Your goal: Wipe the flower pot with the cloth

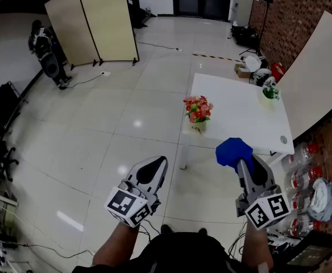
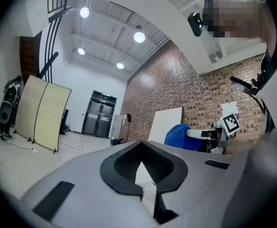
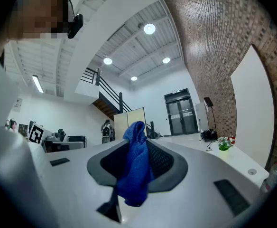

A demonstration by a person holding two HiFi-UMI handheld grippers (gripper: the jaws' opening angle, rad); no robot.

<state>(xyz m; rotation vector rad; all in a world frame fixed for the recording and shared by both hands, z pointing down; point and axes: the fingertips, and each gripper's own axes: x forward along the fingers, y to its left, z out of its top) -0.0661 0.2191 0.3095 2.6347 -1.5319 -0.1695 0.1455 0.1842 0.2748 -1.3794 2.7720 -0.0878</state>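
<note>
Cloth (image 1: 233, 151), blue, pinched in right gripper (image 1: 243, 164); left gripper (image 1: 153, 166) jaws pressed together, empty. Flower pot (image 1: 198, 126) seems near the table (image 1: 240, 112) edge.

You can read no words, numbers or brand names anywhere here. The only printed signs are black-and-white square marker patterns, on the left cube (image 1: 129, 205) of your left gripper (image 1: 154, 164) and the right cube (image 1: 266, 209) of your right gripper (image 1: 244, 164). They carry no letters.
</note>
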